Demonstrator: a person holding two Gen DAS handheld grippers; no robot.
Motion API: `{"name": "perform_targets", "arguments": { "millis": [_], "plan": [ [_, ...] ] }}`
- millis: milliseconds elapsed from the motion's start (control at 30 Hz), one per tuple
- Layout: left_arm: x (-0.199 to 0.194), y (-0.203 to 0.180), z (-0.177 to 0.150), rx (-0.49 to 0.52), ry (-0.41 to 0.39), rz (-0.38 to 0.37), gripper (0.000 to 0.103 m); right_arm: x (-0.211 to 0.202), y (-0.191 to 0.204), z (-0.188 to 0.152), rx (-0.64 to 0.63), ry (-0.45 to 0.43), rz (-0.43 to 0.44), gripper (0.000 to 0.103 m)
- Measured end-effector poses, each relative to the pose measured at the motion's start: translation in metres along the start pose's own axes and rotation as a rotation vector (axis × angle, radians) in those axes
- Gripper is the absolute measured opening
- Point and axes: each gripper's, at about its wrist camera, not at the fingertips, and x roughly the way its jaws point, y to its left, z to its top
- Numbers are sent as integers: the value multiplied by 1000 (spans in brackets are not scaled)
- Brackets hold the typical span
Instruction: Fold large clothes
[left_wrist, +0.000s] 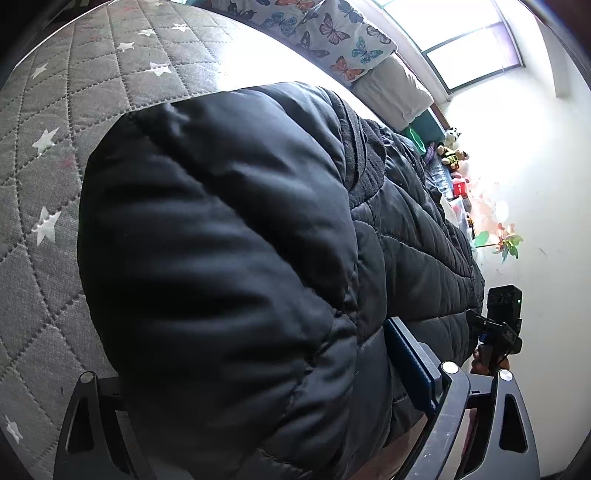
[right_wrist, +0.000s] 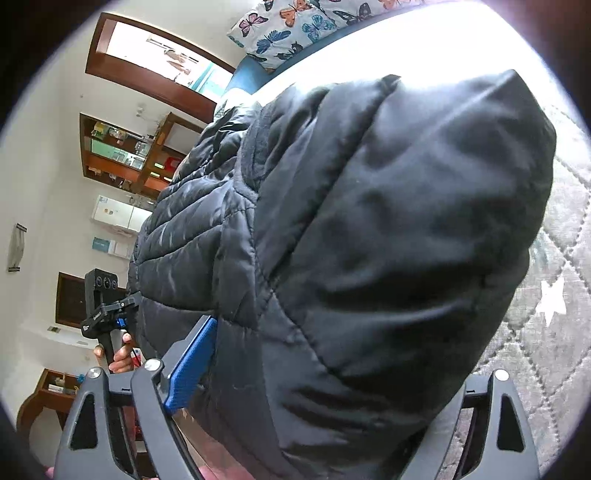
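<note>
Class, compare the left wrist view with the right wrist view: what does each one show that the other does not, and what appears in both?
Only the left wrist view shows the window, the soft toys and the paper flower. Only the right wrist view shows the wooden shelves and the doorway. Both show the black padded jacket bulging between the gripper fingers, the grey star-patterned quilt and the butterfly pillow; each also catches the other gripper, held in a hand.

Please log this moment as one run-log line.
left gripper: shut on jacket | right gripper: shut on jacket | jacket: lifted over quilt
</note>
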Motion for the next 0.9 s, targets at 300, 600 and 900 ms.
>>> {"name": "perform_targets", "arguments": {
  "millis": [300, 600, 900],
  "plan": [
    [-11, 19, 2, -5, 17, -8, 103, 1, -9, -1, -1, 20, 28, 102],
    [-16, 16, -4, 13, 0, -2, 96, -4, 0, -2, -12, -15, 2, 100],
    [-35, -17, -12, 127, -55, 101, 63, -33, 40, -17, -112, -108, -76, 60]
  ]
}}
